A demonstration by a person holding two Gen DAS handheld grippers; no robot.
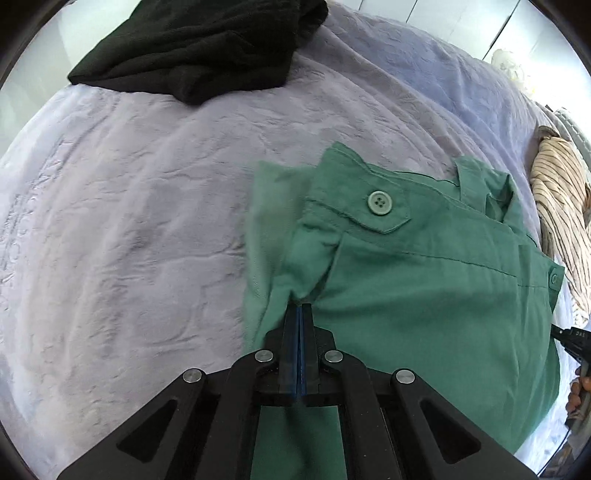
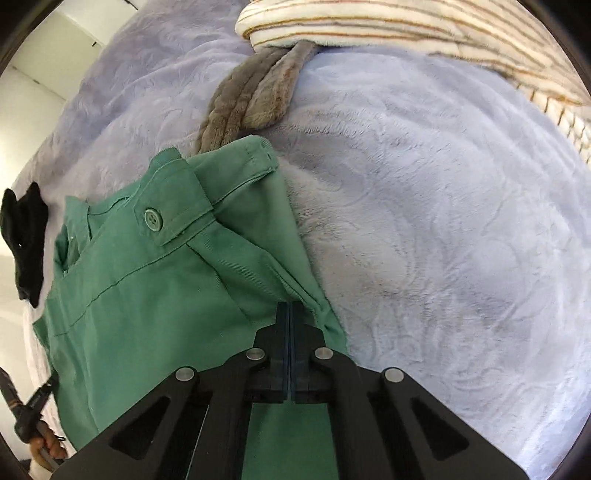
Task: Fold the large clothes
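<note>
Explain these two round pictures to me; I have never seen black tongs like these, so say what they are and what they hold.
There is no robot here: a person holds a two-finger gripper in each hand, each with a wide-angle camera looking along its fingers. One picture is from the left gripper, the other from the right gripper. Both are shut, each on an edge of a green buttoned cotton garment lying on a pale lilac plush bedspread. Also on the bed: a black folded garment, a cream striped fleece blanket and a grey furry fabric.
</note>
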